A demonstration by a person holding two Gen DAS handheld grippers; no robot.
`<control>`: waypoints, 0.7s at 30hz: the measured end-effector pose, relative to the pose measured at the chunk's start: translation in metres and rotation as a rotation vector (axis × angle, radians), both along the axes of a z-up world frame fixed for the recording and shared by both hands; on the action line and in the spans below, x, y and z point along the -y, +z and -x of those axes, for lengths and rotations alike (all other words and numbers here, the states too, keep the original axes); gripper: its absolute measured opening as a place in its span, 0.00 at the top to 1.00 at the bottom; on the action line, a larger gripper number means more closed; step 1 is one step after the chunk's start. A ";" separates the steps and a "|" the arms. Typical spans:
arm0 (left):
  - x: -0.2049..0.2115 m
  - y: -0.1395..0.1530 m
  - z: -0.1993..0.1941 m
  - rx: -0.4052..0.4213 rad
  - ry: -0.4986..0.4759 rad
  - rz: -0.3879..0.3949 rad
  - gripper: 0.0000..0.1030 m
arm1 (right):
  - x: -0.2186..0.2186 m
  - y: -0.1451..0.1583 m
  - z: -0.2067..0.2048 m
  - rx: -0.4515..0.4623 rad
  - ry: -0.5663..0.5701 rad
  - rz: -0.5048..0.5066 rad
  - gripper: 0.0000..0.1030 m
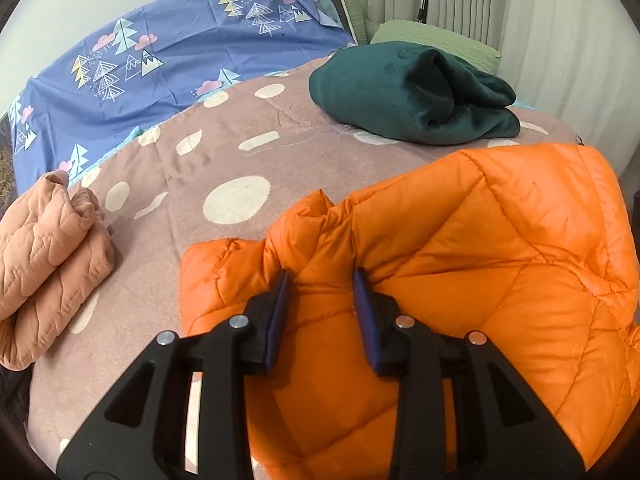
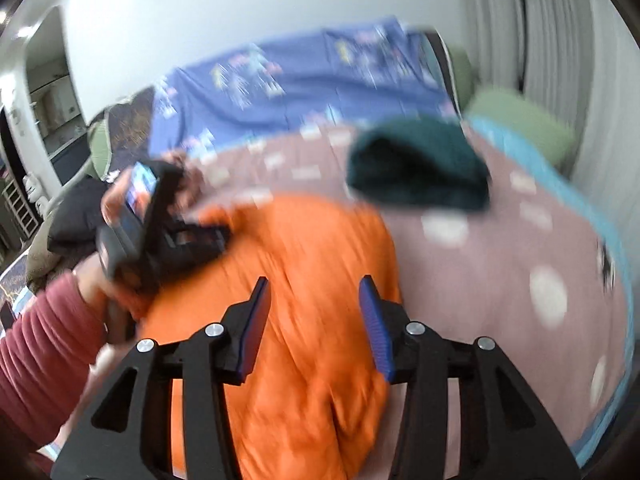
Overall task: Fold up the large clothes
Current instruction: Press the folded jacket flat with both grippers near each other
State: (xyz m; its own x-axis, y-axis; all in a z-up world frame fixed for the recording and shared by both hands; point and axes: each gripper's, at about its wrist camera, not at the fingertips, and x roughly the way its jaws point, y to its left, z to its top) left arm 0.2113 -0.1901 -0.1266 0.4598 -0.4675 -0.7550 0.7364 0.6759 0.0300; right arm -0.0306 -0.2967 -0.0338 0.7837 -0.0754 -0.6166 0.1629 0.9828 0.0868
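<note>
On the spotted blanket (image 1: 248,152) | left gripper (image 1: 322,276) clamped on orange jacket (image 1: 460,248) fold | right gripper (image 2: 314,284) fingers apart, above jacket | green garment (image 1: 412,92) beyond jacket

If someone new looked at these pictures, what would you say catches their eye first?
The bright orange puffer jacket dominates, spread on the spotted blanket in the foreground, with the left gripper pinching a ridge of it between its fingers. Behind it a dark green fleece lies bundled, and a folded peach quilted garment sits at the left edge.
</note>
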 end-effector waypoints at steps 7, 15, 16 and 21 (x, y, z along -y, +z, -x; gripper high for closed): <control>-0.003 -0.002 0.000 0.011 -0.003 0.007 0.67 | 0.022 -0.075 -0.098 -0.176 -0.074 0.146 0.64; -0.007 -0.020 -0.013 -0.011 -0.004 0.094 0.66 | 0.052 -0.121 -0.103 -0.138 -0.089 0.019 0.63; -0.008 -0.021 -0.012 -0.008 0.000 0.099 0.66 | 0.053 -0.122 -0.104 -0.140 -0.085 0.013 0.63; -0.009 -0.013 -0.006 0.001 0.027 0.067 0.66 | 0.044 -0.121 -0.106 -0.149 -0.076 0.049 0.63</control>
